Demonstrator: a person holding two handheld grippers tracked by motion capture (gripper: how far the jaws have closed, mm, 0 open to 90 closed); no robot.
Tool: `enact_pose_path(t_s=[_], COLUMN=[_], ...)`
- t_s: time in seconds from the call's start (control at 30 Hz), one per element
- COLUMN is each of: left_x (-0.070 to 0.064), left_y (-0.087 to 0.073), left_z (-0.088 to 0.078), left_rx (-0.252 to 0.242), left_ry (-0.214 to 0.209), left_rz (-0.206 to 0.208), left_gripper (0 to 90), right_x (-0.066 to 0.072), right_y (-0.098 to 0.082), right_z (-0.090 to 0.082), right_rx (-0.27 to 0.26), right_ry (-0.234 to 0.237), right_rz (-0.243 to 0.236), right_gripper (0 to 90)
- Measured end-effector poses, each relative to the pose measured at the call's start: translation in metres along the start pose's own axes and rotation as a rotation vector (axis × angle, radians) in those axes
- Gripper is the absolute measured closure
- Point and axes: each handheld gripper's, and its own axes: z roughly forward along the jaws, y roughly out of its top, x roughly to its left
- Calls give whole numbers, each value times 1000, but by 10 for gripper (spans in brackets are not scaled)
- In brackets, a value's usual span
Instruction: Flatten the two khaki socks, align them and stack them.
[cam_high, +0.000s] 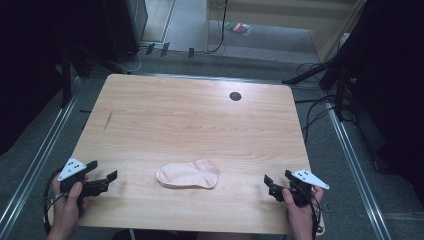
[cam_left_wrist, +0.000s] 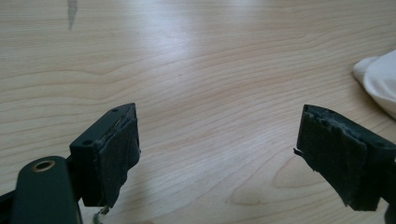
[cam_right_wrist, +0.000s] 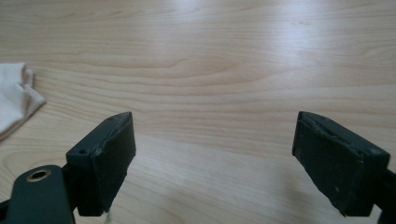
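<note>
A pale pink sock (cam_high: 188, 174) lies flat near the front middle of the wooden table (cam_high: 190, 115). My left gripper (cam_high: 102, 172) is held low over the table at the front left, well apart from the sock, its jaws open and empty. In the left gripper view the sock (cam_left_wrist: 380, 79) shows at the right edge, beyond the open gripper (cam_left_wrist: 217, 135). My right gripper (cam_high: 277, 179) hovers at the front right, also open and empty. The right gripper view has the sock (cam_right_wrist: 16, 98) at its left edge, off to the side of the gripper (cam_right_wrist: 212, 135).
A round dark grommet (cam_high: 235, 96) sits in the table near its far edge. A small dark streak (cam_high: 108, 119) marks the wood at the left. Cables and dark stands (cam_high: 330, 75) lie on the floor around the table.
</note>
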Motion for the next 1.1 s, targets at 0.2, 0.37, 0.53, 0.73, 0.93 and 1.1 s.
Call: enact_pose_path(t_s=[0.2, 0.37, 0.53, 0.73, 0.93, 1.1], left_x=[12, 19, 26, 31, 30, 31], left_y=[-4, -8, -12, -16, -15, -13], left_z=[-9, -16, -24, -28, -23, -20], left_rx=[-4, -6, -20, -24, -18, -16], left_ry=[22, 47, 58, 79, 99, 91], left_rz=[-26, -32, -54, -61, -65, -71], left_gripper=[136, 136, 136, 136, 136, 136], right_x=[-16, -25, -33, -39, -42, -42], right_y=[-7, -12, -15, -19, -21, -19], right_z=[-12, -21, -28, -35, -38, -36], right_rx=[-4, -8, -21, -28, -30, -19], right_ry=[-34, -54, -80, -82, -74, -72], right_rz=[16, 28, 37, 49, 59, 57], right_gripper=[133, 133, 134, 134, 136, 137])
